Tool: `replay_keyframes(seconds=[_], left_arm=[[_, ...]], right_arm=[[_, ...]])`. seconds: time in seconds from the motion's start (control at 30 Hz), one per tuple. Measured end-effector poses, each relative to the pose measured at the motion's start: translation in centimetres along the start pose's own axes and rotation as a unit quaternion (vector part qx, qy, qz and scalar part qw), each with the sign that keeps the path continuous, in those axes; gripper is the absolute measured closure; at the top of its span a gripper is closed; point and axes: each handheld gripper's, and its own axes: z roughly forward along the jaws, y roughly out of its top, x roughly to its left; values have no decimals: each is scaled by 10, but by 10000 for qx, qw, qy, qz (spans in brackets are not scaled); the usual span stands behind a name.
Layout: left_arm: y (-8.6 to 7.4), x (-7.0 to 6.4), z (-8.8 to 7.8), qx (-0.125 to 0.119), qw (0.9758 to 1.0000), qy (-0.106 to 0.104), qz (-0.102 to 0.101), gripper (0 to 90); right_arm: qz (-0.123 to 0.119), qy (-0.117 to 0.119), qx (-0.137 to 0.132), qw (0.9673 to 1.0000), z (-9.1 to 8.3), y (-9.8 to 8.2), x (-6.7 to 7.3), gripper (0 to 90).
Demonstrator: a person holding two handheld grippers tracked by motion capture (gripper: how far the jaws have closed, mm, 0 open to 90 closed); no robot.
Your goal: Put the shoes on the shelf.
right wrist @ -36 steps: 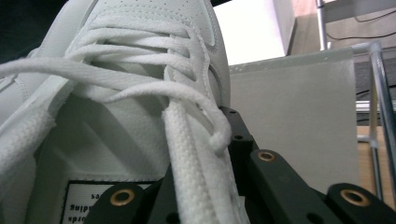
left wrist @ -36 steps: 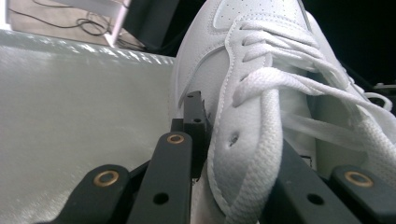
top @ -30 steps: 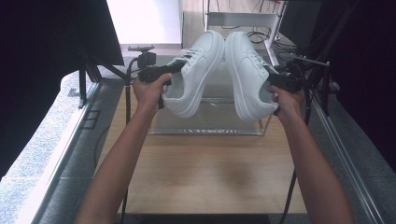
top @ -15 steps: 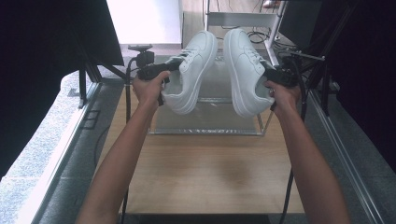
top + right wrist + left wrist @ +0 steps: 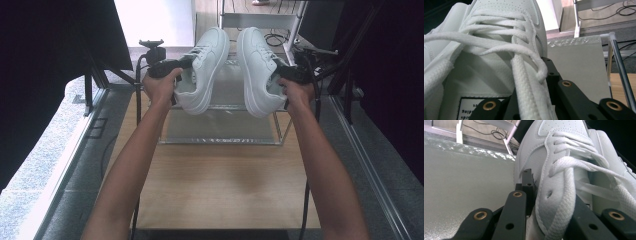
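Observation:
Two white lace-up sneakers hang in the air above the rack, soles turned outward and toes pointing away. My left gripper (image 5: 181,67) is shut on the side wall of the left sneaker (image 5: 206,62) by its eyelets. In the left gripper view one jaw lies outside the left sneaker (image 5: 564,167) and the other is under the laces. My right gripper (image 5: 281,75) is shut on the right sneaker (image 5: 256,67). The right gripper view has one jaw outside the right sneaker (image 5: 499,35), and the other goes inside by the tongue label.
A low metal-framed rack (image 5: 220,125) with a frosted grey shelf stands at the far end of the wooden table (image 5: 215,185). A black stand with a clamp (image 5: 151,47) rises at the rack's left. Cables and a white frame lie behind. Dark curtains hang on both sides.
Both hands have carried the sneakers a little farther away over the rack and slightly higher. The grips on the two sneakers are unchanged.

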Motion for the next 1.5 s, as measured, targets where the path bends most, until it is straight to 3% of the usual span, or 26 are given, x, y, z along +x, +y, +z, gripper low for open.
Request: replay_keyframes(seconds=[0.2,0.4,0.57,0.83,0.97,1.1,1.23,1.27,1.5], left_arm=[[8,-4,19,93,9997,245,-30,812],[9,-5,32,147,9995,268,-106,812],[13,-7,37,179,9984,538,-34,806],[20,-7,38,153,9980,612,-66,804],[20,-6,41,174,9971,742,-67,803],[16,-4,48,310,9951,932,72,798],[13,1,54,404,9941,1011,-6,792],[12,3,57,405,9940,1012,-110,783],[14,3,66,517,9920,1118,-292,745]], right_arm=[[52,-135,105,9998,15,6,1,867],[56,-245,163,9996,26,11,2,867],[14,-387,231,9990,35,13,4,867],[-16,-484,284,9984,44,15,6,866],[-30,-564,326,9979,51,16,7,865],[-19,-666,440,9968,61,11,9,857],[-56,-708,494,9962,66,9,10,846],[-142,-796,542,9953,70,8,11,844],[-137,-887,587,9942,81,6,13,825]])
